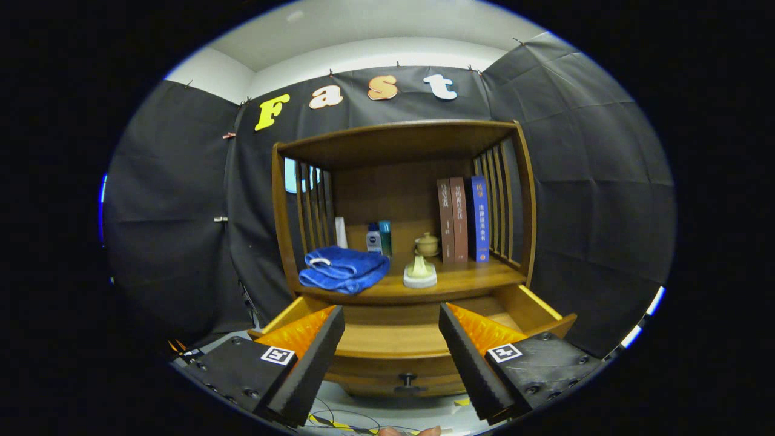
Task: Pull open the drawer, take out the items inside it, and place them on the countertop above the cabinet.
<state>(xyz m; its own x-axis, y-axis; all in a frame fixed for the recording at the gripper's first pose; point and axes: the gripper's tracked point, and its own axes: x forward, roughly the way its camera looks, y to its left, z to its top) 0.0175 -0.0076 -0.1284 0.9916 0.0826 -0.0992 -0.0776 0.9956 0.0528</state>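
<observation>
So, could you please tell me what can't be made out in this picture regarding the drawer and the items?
- Drawer interior, gripper view: the open hand-held gripper, holding nothing, has fingers covering the drawer's side parts; only bare floor shows between them.
- Towel: whatever lies behind it on the countertop is hidden.
- Small bottles: too small to identify.
- Drawer knob: dark and small; shape unclear.

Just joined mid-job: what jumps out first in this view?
The blue towel lies bunched on the countertop beside a small pale ornament, with three books standing beyond. Below, the drawer is pulled open, its inside looks bare, and the gripper hangs open above it, holding nothing.
</observation>
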